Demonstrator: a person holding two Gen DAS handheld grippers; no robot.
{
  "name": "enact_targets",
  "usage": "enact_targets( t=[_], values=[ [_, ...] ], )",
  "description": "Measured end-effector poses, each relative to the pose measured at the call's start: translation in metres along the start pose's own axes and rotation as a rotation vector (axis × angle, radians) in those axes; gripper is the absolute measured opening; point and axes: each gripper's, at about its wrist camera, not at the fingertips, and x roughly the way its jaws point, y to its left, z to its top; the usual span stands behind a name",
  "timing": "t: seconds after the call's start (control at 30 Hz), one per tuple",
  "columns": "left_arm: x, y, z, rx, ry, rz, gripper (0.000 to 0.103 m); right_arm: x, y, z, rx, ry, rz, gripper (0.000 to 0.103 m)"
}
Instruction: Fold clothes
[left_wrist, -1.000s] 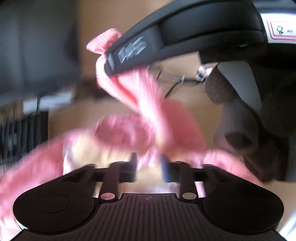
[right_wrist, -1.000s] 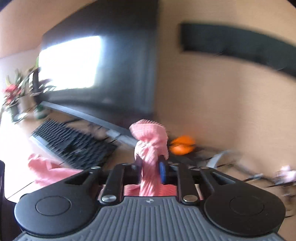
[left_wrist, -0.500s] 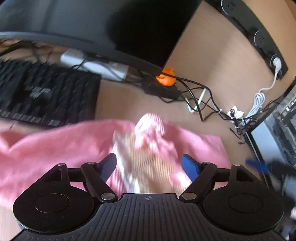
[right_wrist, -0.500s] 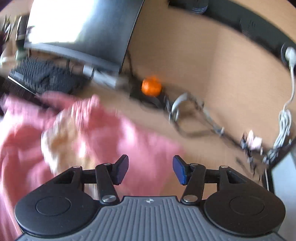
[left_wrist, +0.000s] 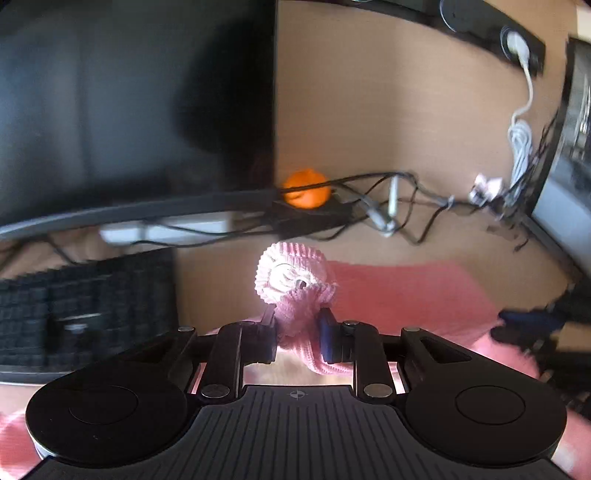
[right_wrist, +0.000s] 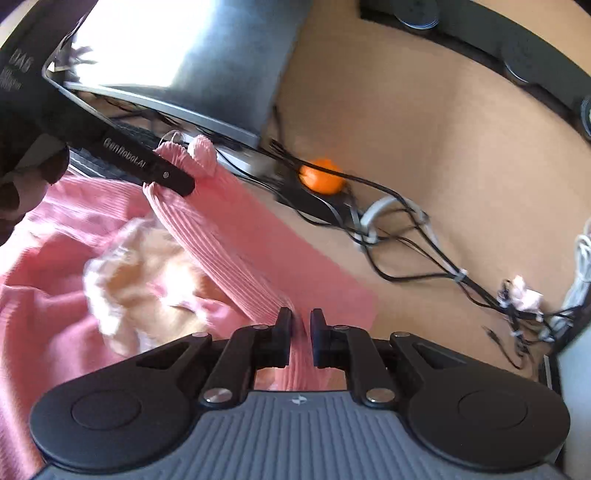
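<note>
A pink ribbed garment (right_wrist: 48, 258) with a cream inner patch (right_wrist: 147, 280) lies crumpled on the wooden desk (right_wrist: 424, 206). One sleeve (right_wrist: 229, 251) is stretched between my two grippers. My left gripper (left_wrist: 297, 332) is closing, its pads pressing on the sleeve's bunched cuff (left_wrist: 291, 273), which sticks up past the fingertips. The right wrist view shows that gripper (right_wrist: 177, 177) at the upper left with the cuff (right_wrist: 201, 155) in it. My right gripper (right_wrist: 301, 328) is shut on the sleeve's lower end, pink fabric pinched between its pads.
A dark monitor (left_wrist: 110, 110) and a black keyboard (left_wrist: 85, 306) stand behind and left of the garment. An orange ball (left_wrist: 306, 188) and tangled cables (left_wrist: 406, 206) lie along the back. A white cord (left_wrist: 521, 140) hangs from a wall socket strip (left_wrist: 517, 40).
Half a second ago both grippers stood open above the garment on the desk. Both have since shut on the sleeve, the left on its cuff, the right lower down.
</note>
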Motion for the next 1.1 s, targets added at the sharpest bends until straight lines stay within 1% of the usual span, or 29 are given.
enact_targets(
  t=[0.03,0.07,0.13,0.17,0.2,0.23,0.27,0.3,0.33,0.37,0.43,0.47,0.5,0.53,0.6,0.67,0.7,0.77,0.8,0.83,0.87,0.9,0.93,0.97,1.0,1.07,1.1],
  values=[
    [0.000,0.002,-0.007,0.013,0.018,0.018,0.029,0.002,0.004,-0.001,-0.004,0.009,0.019,0.010],
    [0.006,0.006,-0.017,0.005,0.060,0.031,0.032,0.008,0.009,-0.003,-0.010,0.029,0.033,0.010],
    [0.020,0.017,-0.029,-0.053,0.157,0.020,0.041,0.020,0.017,-0.007,-0.018,0.071,0.061,0.011],
    [0.018,0.023,-0.032,-0.077,0.166,0.007,0.042,0.025,0.020,-0.008,-0.018,0.093,0.077,0.011],
    [0.014,0.028,-0.035,-0.101,0.172,-0.006,0.049,0.025,0.019,-0.009,-0.016,0.106,0.093,0.012],
    [0.003,0.031,-0.034,-0.104,0.142,-0.021,0.061,0.021,0.016,-0.008,-0.010,0.106,0.108,0.014],
    [-0.009,0.034,-0.032,-0.107,0.111,-0.036,0.067,0.016,0.009,-0.006,0.013,0.098,0.119,0.021],
    [-0.020,0.035,-0.029,-0.110,0.074,-0.057,0.075,0.010,-0.001,-0.003,0.050,0.085,0.128,0.033],
    [-0.031,0.037,-0.025,-0.113,0.037,-0.078,0.078,0.004,-0.011,0.000,0.087,0.072,0.137,0.038],
    [-0.033,0.035,-0.020,-0.116,0.016,-0.117,0.079,-0.001,-0.021,0.004,0.126,0.061,0.140,0.042],
    [-0.038,0.031,-0.010,-0.120,-0.023,-0.197,0.084,0.001,-0.042,0.012,0.210,0.044,0.124,0.042],
    [-0.033,0.024,-0.006,-0.106,-0.026,-0.236,0.086,0.007,-0.050,0.016,0.245,0.036,0.116,0.042],
    [-0.025,0.018,-0.004,-0.093,-0.019,-0.263,0.092,0.019,-0.057,0.020,0.277,0.028,0.115,0.042],
    [-0.011,0.014,-0.007,-0.095,0.016,-0.259,0.093,0.032,-0.063,0.021,0.308,0.025,0.123,0.042],
    [0.018,0.005,-0.012,-0.102,0.088,-0.247,0.092,0.060,-0.066,0.018,0.343,0.063,0.136,0.042],
    [0.022,0.008,-0.017,-0.115,0.115,-0.224,0.090,0.087,-0.065,0.013,0.358,0.114,0.137,0.042],
    [0.023,0.010,-0.020,-0.122,0.128,-0.212,0.089,0.093,-0.063,0.011,0.348,0.129,0.129,0.042],
    [0.026,0.013,-0.025,-0.136,0.154,-0.189,0.087,0.092,-0.059,0.012,0.325,0.122,0.114,0.042],
    [0.012,0.019,-0.024,-0.159,0.140,-0.210,0.089,0.088,-0.058,0.014,0.320,0.114,0.109,0.042],
    [-0.006,0.025,-0.024,-0.159,0.117,-0.227,0.094,0.080,-0.058,0.017,0.318,0.099,0.108,0.042],
    [-0.025,0.032,-0.024,-0.158,0.093,-0.245,0.094,0.069,-0.056,0.020,0.308,0.080,0.106,0.042],
    [-0.043,0.039,-0.026,-0.143,0.068,-0.229,0.094,0.058,-0.052,0.024,0.289,0.060,0.107,0.042],
    [-0.060,0.049,-0.029,-0.130,0.044,-0.196,0.094,0.046,-0.047,0.029,0.266,0.040,0.110,0.042],
    [-0.079,0.065,-0.033,-0.129,0.022,-0.144,0.094,0.033,-0.041,0.035,0.243,0.020,0.113,0.042],
    [-0.088,0.083,-0.040,-0.155,0.024,-0.095,0.094,0.023,-0.034,0.042,0.217,0.001,0.123,0.042],
    [-0.106,0.119,-0.054,-0.210,0.029,0.002,0.094,0.012,-0.009,0.058,0.156,-0.028,0.177,0.043],
    [-0.115,0.137,-0.061,-0.237,0.031,0.050,0.094,0.009,0.007,0.064,0.122,-0.037,0.213,0.047]
  ],
)
